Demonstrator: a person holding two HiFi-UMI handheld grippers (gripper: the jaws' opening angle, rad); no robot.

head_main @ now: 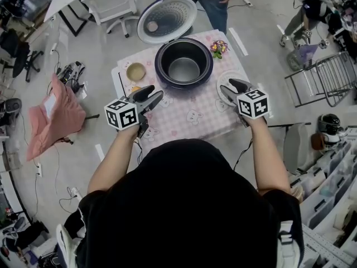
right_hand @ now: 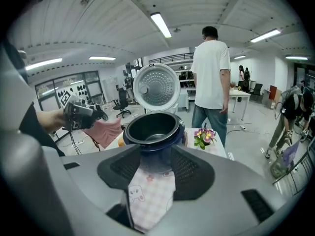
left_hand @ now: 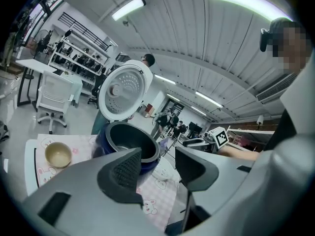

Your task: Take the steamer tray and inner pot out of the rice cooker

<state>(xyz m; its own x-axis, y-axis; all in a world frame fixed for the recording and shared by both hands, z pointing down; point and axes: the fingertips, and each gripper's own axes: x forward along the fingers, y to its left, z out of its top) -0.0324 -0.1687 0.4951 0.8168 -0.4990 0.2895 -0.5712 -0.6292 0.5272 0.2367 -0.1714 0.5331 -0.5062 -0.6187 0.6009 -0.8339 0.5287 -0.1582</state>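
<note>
The dark blue rice cooker stands at the far middle of the pink checked table, its white lid tipped open behind it. The dark inner pot sits inside it, also seen as the inner pot and the inner pot. A white round tray lies on the table right of the cooker, partly hidden under my right gripper. That right gripper is open and holds nothing. My left gripper hovers front left of the cooker; the left gripper is open and holds nothing.
A small tan bowl sits left of the cooker and a flower posy at the far right corner. A person in a white shirt stands behind the table. A pink cloth lies over a chair to the left.
</note>
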